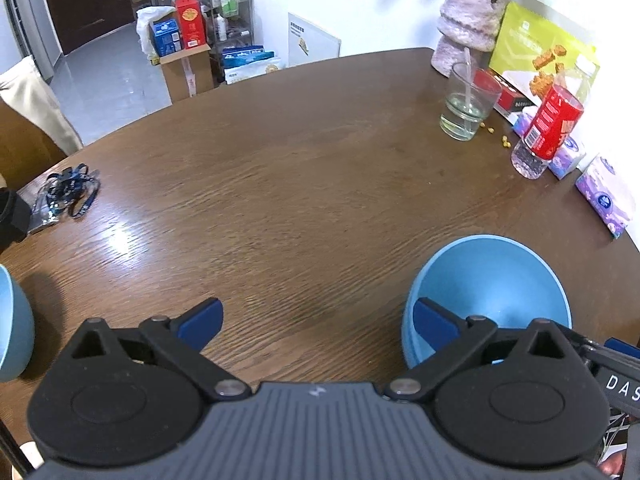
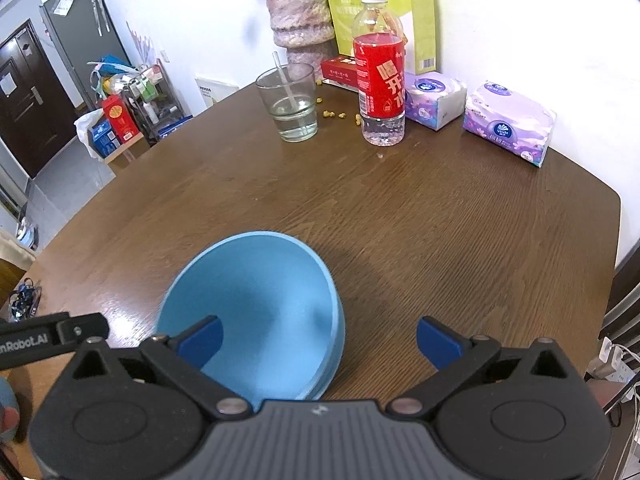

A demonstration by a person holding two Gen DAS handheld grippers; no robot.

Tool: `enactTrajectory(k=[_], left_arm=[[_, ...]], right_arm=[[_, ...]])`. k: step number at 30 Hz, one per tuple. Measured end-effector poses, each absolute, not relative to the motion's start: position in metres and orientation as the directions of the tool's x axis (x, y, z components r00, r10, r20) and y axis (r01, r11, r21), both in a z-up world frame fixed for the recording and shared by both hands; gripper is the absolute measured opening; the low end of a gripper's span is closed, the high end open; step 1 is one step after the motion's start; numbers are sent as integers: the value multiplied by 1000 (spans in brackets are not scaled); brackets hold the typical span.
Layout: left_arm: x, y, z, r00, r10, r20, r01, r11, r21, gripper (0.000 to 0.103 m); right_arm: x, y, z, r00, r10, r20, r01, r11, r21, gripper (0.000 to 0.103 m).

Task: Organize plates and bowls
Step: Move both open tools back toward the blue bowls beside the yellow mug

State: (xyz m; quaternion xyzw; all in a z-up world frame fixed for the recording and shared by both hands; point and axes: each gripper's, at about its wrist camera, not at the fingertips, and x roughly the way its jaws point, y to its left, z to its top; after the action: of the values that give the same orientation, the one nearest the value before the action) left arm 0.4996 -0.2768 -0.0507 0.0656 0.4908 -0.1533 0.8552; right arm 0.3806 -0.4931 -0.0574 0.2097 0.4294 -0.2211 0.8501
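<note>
A: Where's the room on the tabletop (image 1: 304, 152)?
B: The middle is bare wood. A lanyard (image 1: 70, 192) lies near the left edge; glass (image 2: 290, 102), bottle (image 2: 380, 72) and tissue packs (image 2: 508, 122) line the far right edge.
A: The bowls?
B: One bowl (image 1: 12, 320) at the left edge. Stacked blue bowls (image 2: 256, 312), tilted, sit between both hand-held grippers: left (image 1: 318, 324) and right (image 2: 320, 338), each spread wide, holding nothing.
</note>
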Motion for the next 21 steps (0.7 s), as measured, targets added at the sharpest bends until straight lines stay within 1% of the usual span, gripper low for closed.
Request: enactTrajectory(k=[8,21], left_arm=[[496,-245,-38,496,-196,-846,293,955,-49,103],[500,-174,-24,535,-146,-832,198,979,-44,103]], right_arm=[[383,-467,-39,564,-199,-801,533,829,169,103],[403,-407,-22,608,-136,-782,434,882,184,103]])
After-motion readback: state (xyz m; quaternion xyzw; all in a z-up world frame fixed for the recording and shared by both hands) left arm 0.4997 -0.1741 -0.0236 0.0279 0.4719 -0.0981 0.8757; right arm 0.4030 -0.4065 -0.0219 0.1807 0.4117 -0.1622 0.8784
